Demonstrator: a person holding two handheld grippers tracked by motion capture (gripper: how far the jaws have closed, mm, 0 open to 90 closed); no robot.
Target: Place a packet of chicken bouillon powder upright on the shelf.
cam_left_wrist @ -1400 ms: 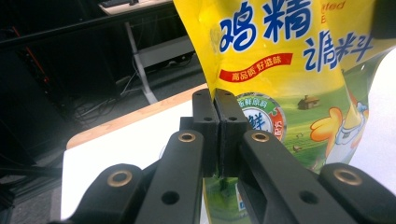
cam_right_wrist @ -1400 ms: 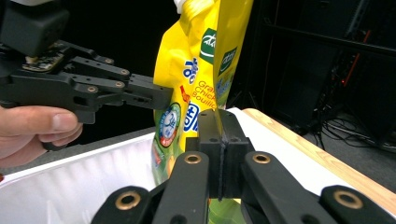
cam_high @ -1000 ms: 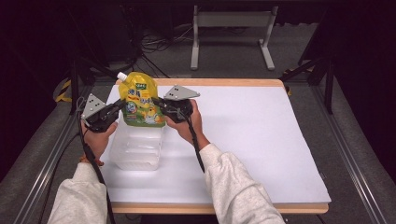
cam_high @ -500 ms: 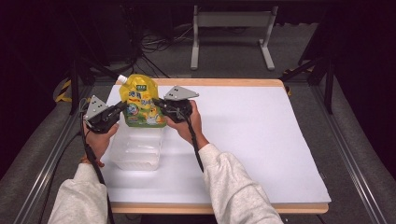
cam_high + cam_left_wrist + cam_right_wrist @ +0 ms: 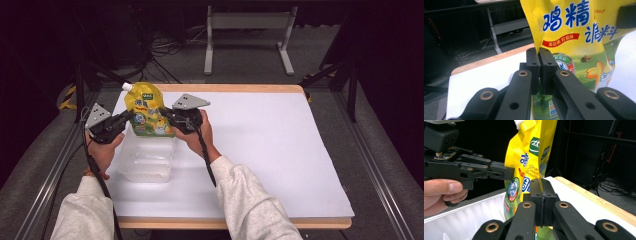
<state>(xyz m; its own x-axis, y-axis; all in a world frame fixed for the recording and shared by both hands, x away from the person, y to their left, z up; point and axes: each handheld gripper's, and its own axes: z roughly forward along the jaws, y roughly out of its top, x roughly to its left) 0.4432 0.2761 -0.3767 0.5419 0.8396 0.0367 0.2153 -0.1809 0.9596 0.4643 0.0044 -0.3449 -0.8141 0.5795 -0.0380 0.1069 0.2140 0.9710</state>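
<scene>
- A person at a white-covered wooden table holds a yellow stand-up plastic pouch of chicken-bouillon seasoning, printed with blue Chinese characters, upright between two hand-held black two-jaw grippers.
- The left gripper has its jaws together on the pouch's left side seam; the right gripper has its jaws pressed together on the opposite edge.
- The pouch hangs over the far end of a clear, ribbed rectangular plastic tub at the table's left side; whether its base touches the tub cannot be told.
- Its long axis runs close to vertical, the white screw spout at the top corner pointing up and away towards the table's far-left side, the printed face turned to the person.
- The step in hand looks like lowering the pouch into the tub. Done well, both hands would descend level and together, keeping the seams taut so the pouch neither twists nor slips, releasing only once its base is seated.
</scene>
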